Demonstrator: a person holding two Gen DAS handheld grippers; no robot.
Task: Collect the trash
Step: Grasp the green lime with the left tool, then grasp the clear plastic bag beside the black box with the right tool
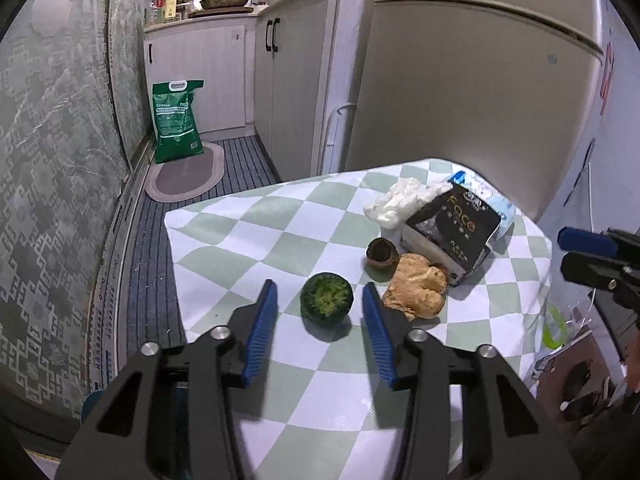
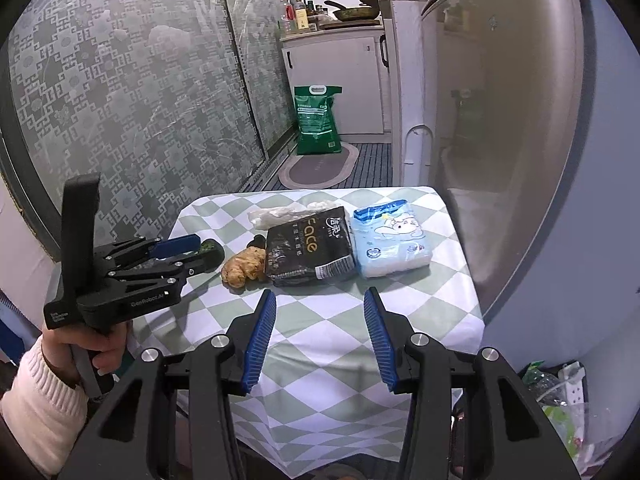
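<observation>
Left claw [image 1: 320,300] half-open, blue pads flanking round dark-green rind cup [image 1: 327,303] without touching it. Rind cup sits on green-and-white checked bench [image 1: 248,236], just left of lumpy tan ginger root [image 1: 416,290]; small brown shell [image 1: 381,254] just behind ginger. Likely next: close pads evenly on rind's widest part, keep right pad off ginger, lift straight. Right claw [image 2: 320,312] half-open, empty, hovering short of black tissue pack [image 2: 310,246].

Premises were a home kitchen: frying pan [image 1: 225,0] on counter upper centre, white cabinets [image 1: 200,76], refrigerator [image 1: 460,80] at right.
</observation>
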